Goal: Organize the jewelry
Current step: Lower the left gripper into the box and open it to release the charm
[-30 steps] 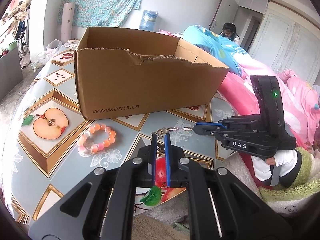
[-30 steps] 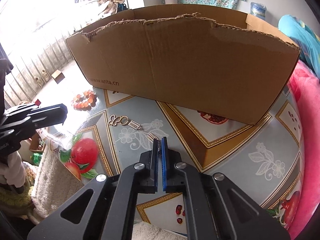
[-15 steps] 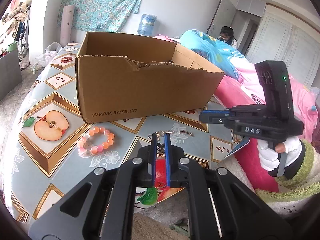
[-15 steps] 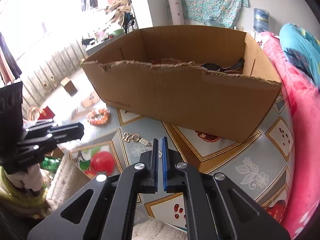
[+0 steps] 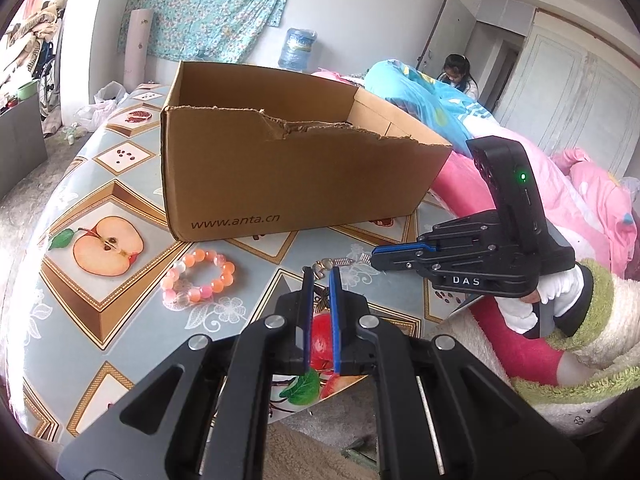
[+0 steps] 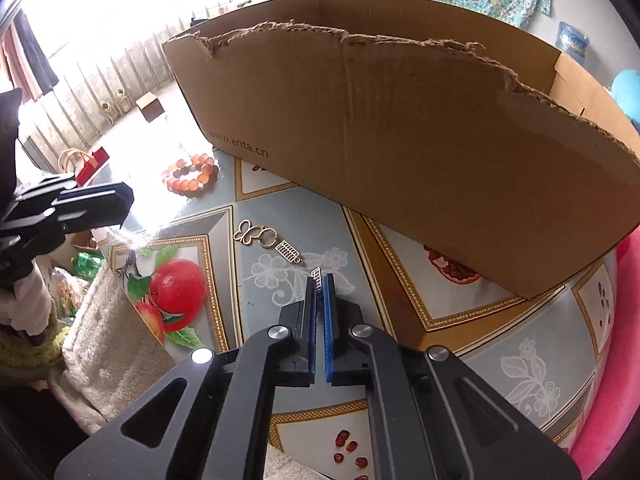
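Where right claw [image 6: 319,280] pinches: keychain [image 6: 276,242].

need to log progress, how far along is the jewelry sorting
Early, it seems. Done: nothing certain, since the cardboard box hides its inside. In hand: the right gripper is shut on one end of the gold charm chain, which lies on the table. Left: the bead bracelet sits untouched beside the box; the left gripper is slightly open, empty.
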The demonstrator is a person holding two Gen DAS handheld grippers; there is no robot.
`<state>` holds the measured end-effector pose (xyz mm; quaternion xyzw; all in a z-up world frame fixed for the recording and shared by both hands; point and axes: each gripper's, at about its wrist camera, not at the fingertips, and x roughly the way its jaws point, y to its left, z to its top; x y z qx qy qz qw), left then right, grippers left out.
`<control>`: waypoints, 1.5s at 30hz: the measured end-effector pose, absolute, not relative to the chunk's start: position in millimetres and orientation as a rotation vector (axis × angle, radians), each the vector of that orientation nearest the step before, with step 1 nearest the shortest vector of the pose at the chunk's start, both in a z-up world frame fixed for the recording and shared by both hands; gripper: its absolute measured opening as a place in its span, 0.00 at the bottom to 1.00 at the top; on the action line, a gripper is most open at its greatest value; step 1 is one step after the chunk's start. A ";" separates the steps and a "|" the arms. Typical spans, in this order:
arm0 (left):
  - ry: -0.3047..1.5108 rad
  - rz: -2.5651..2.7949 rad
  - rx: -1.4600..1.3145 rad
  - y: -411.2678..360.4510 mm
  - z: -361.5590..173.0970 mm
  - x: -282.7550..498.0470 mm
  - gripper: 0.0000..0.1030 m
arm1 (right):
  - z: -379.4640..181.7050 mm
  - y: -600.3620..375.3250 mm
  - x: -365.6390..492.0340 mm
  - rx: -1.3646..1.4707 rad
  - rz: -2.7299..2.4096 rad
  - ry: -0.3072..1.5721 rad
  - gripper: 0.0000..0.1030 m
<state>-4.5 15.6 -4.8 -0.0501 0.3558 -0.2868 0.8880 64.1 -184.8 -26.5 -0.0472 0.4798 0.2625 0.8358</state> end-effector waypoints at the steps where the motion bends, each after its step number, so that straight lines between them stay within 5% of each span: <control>1: 0.738 -0.597 -0.103 15.2 -4.2 -4.7 0.06 | -23.8 -187.7 64.9 -0.077 0.554 1.010 0.03; 10: 0.705 -0.615 -0.108 16.3 6.6 -7.5 0.06 | 24.9 -207.7 56.4 0.033 0.566 0.922 0.02; 22: 0.522 -0.741 -0.089 1.6 99.8 28.6 0.06 | 127.9 -225.0 80.5 0.125 0.614 0.692 0.02; 36: 0.867 -0.687 -0.018 -74.7 59.9 185.0 0.06 | 61.7 -229.8 197.3 0.149 0.492 0.966 0.03; 45: 0.917 -0.647 -0.037 -74.2 40.8 199.0 0.11 | 53.6 -237.6 203.1 0.153 0.462 0.964 0.04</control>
